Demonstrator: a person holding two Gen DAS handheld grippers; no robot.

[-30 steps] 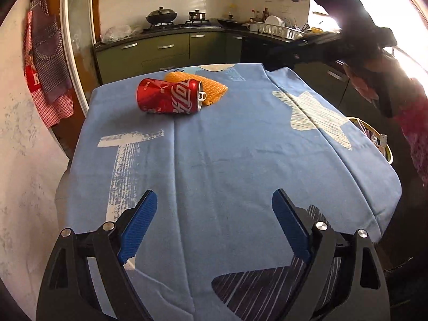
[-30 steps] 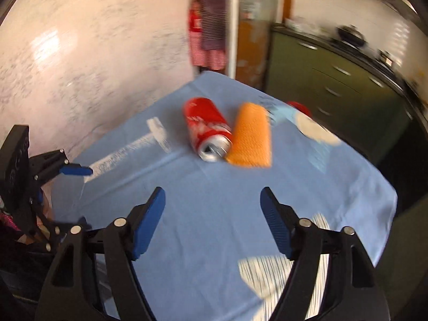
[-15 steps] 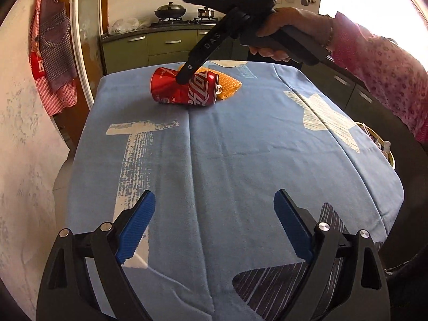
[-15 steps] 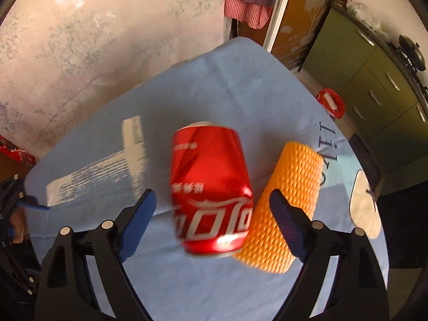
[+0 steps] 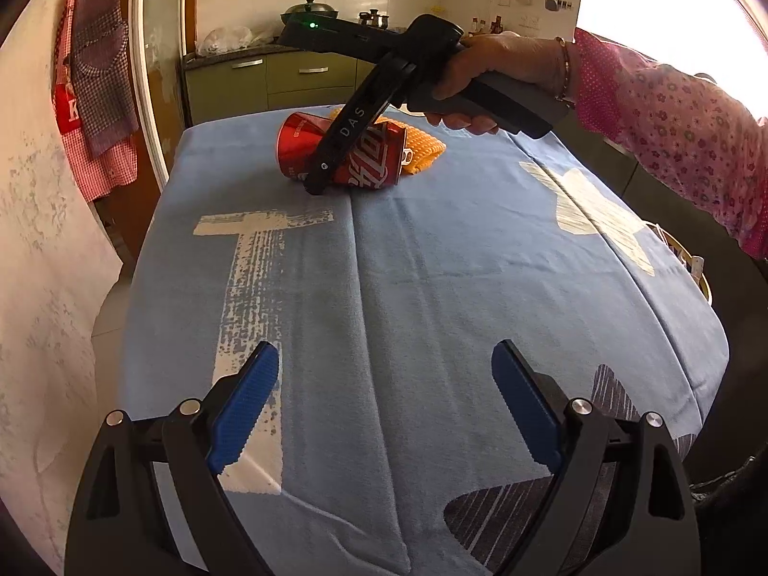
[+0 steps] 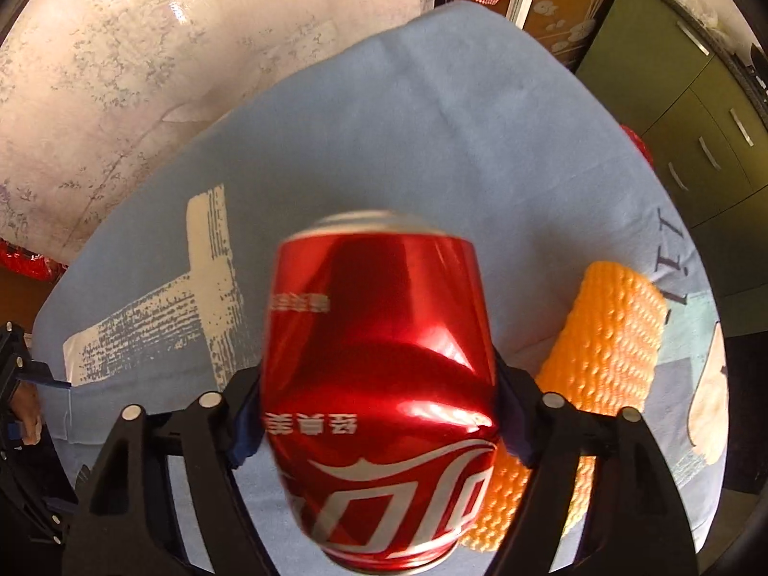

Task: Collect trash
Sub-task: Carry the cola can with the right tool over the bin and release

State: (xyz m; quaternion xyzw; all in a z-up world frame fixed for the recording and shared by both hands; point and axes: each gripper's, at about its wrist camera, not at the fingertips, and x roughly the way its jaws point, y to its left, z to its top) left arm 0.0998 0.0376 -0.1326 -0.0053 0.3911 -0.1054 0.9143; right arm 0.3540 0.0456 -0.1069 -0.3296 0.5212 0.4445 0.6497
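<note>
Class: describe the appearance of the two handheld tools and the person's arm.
Both tools have black frames with silver bolts and blue ribbed pads: left tool, right tool. In the left view, the right one shows white "DAS" lettering and a green light. The sleeve is pink floral.

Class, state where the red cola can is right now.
The red cola can lies on its side at the far end of the blue tablecloth, between the right gripper fingers, beside the orange cloth.

White Coca-Cola script on red can point(image 6: 379, 384), "DAS" on right tongs point(image 5: 331, 156) — Chinese print unreadable
</note>
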